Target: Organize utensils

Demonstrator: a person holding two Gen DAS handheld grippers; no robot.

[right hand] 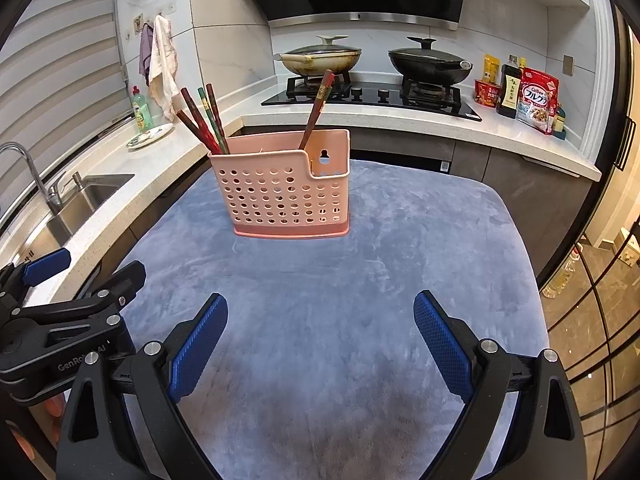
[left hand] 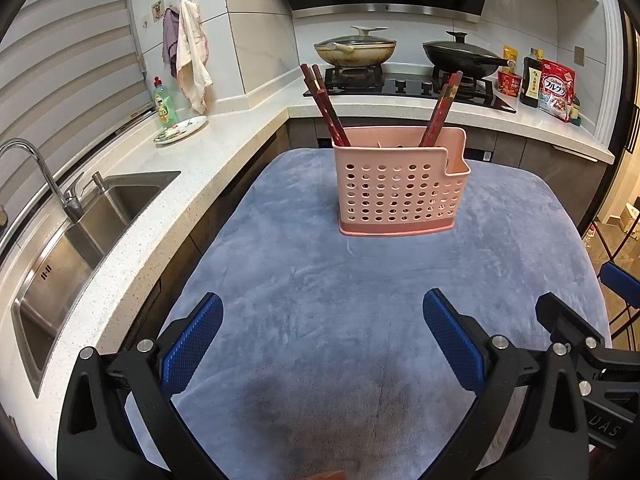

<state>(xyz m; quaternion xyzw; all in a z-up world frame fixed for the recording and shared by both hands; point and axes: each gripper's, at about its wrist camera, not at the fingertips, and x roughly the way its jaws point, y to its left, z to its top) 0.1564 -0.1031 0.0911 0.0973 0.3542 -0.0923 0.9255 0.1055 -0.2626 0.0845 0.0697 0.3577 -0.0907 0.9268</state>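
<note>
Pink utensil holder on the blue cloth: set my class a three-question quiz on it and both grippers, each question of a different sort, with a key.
1. True or false: the left gripper grips a chopstick.
2. Where do the chopsticks stand in the pink utensil holder? A) all at the left end B) at both ends C) all in the middle
3. Fill in: the holder stands on a ____ cloth.

Key: 1 false, it is open and empty, like the right gripper; 2 B; 3 blue.
</note>
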